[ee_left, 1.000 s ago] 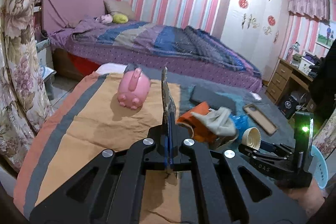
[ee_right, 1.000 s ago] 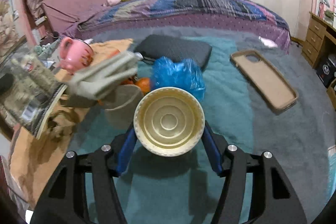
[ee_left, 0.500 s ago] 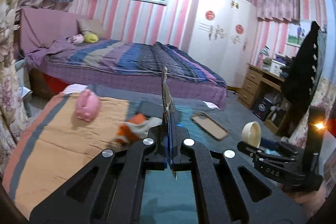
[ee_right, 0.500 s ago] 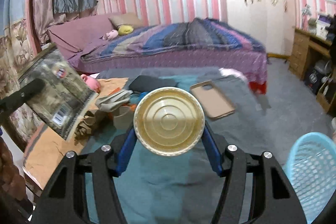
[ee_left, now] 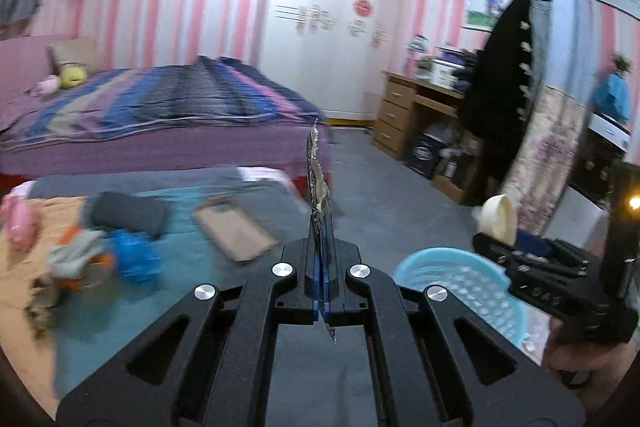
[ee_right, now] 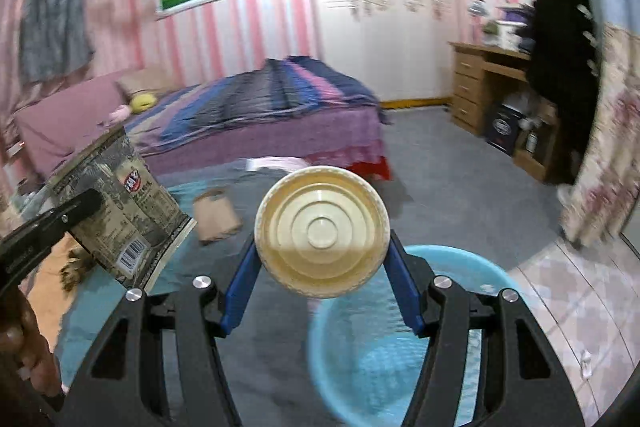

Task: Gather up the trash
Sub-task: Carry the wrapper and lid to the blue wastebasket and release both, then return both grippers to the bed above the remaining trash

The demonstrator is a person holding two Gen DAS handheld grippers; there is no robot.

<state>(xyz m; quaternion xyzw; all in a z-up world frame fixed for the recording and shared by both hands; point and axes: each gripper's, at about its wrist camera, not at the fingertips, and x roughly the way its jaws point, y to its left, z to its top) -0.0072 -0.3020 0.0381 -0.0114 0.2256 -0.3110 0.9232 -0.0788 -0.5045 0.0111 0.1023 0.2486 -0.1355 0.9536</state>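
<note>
My left gripper [ee_left: 321, 227] is shut on a flat foil snack wrapper [ee_left: 318, 179], seen edge-on in the left wrist view and as a printed packet [ee_right: 120, 211] in the right wrist view. My right gripper [ee_right: 322, 247] is shut on a cream paper cup [ee_right: 322, 231], its ringed bottom facing the camera; the cup [ee_left: 498, 217] also shows at the right of the left wrist view. A light blue plastic basket [ee_right: 400, 339] stands on the floor just below and ahead of the right gripper. That basket [ee_left: 460, 287] lies to the right of the left gripper.
On the low blanket-covered surface lie a blue bag [ee_left: 134, 259], a tan phone case [ee_left: 234, 231], a dark pouch [ee_left: 128, 213], an orange and grey heap [ee_left: 78, 259] and a pink piggy bank [ee_left: 18, 223]. A bed [ee_left: 160, 119], a white wardrobe [ee_left: 328, 39] and a wooden desk [ee_left: 416, 111] stand behind.
Both grippers have swung right and risen, away from the clutter. The blue basket has come fully into both views, below the cup. Both grips are unchanged.
</note>
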